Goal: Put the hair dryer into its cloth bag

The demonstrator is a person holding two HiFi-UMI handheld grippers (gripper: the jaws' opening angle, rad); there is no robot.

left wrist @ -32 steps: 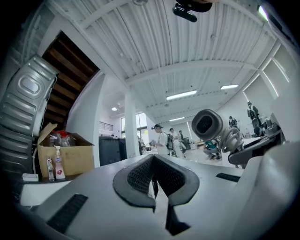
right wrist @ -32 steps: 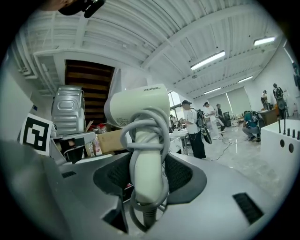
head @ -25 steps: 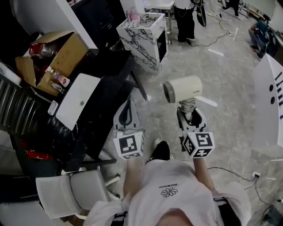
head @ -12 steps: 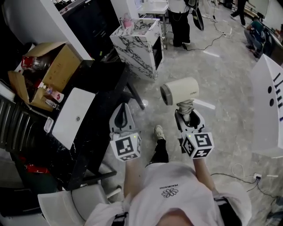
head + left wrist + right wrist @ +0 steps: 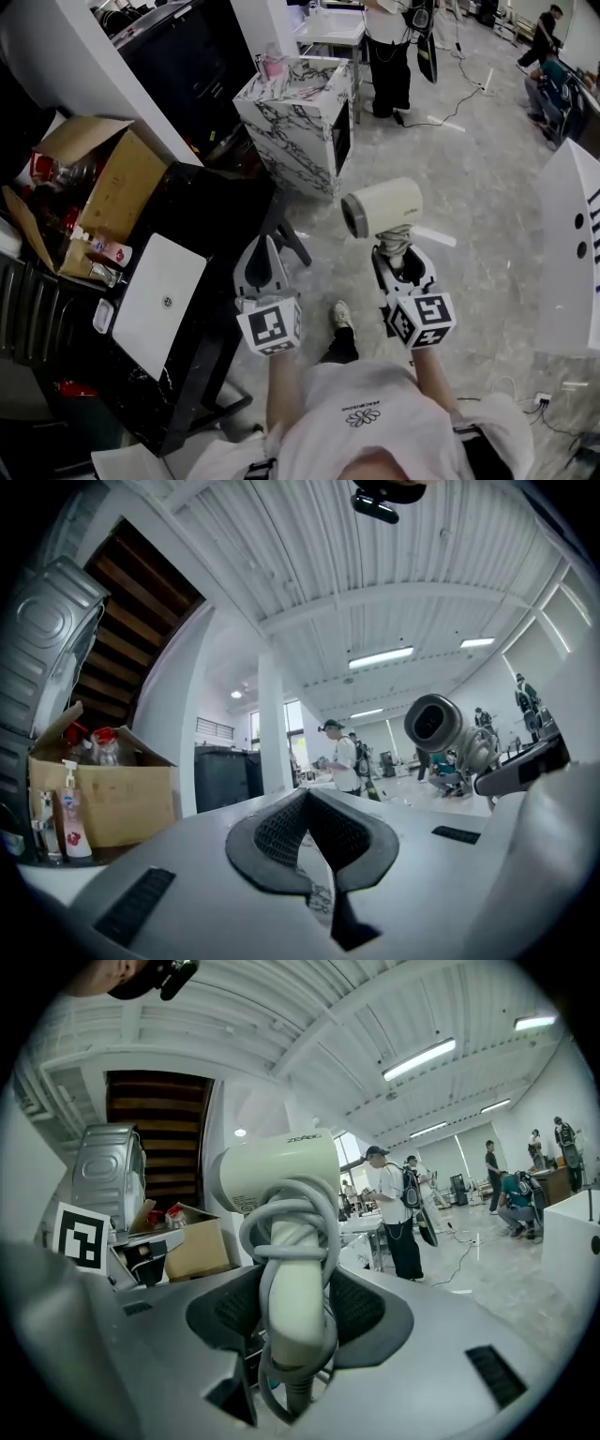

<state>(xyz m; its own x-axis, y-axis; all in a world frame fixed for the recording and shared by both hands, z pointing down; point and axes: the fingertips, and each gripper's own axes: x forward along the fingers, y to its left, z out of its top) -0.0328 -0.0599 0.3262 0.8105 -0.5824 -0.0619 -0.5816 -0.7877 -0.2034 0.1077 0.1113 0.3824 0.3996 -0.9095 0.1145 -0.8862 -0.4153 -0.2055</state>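
At ten o'clock in the head view, an open cardboard box (image 5: 108, 187) by the black table (image 5: 220, 211) holds red-capped bottles (image 5: 42, 169); a pump bottle (image 5: 67, 810) stands just before it; at two o'clock the right gripper (image 5: 401, 255) has its wide-set jaws clamped on the handle of the cream hair dryer (image 5: 384, 206), cord wound round it; the barrel's lettering is too small to read; the left gripper (image 5: 263, 244), at six o'clock, is closed on nothing.

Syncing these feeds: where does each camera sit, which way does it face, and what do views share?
Head view: on the person's head, steeply down; shows arms, shirt, left gripper, right gripper.
Left gripper view: on that gripper, level along its shut, empty jaws.
Right gripper view: on that gripper, along jaws gripping the hair dryer.
Shared: the hair dryer.
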